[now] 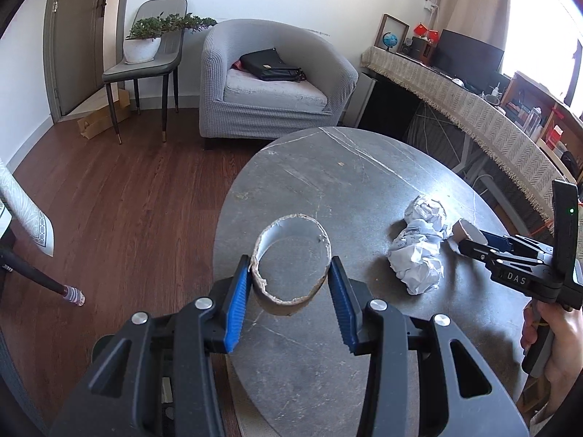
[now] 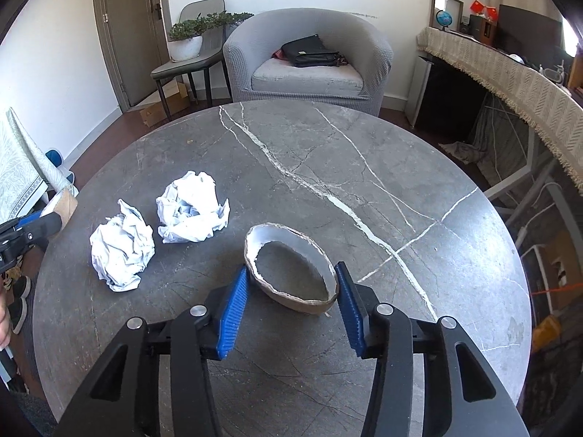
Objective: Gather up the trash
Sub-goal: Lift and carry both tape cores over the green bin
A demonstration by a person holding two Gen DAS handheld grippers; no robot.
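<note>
While no bin or bag can be seen, collection is judged half begun. One cardboard ring [image 1: 291, 262] is clamped in the left gripper [image 1: 291, 284], lifted at the tabletop [image 2: 328, 153] edge. Another ring [image 2: 291, 266] is pinched by the right gripper [image 2: 291, 291]. Two crumpled paper balls [image 2: 156, 225] remain beyond, untouched.

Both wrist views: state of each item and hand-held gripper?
Left hand-held gripper: shut on left cardboard ring, held off the table.
Right hand-held gripper: shut on right cardboard ring, squashed oval, resting on table.
Two paper balls: crumpled, loose on table.
</note>
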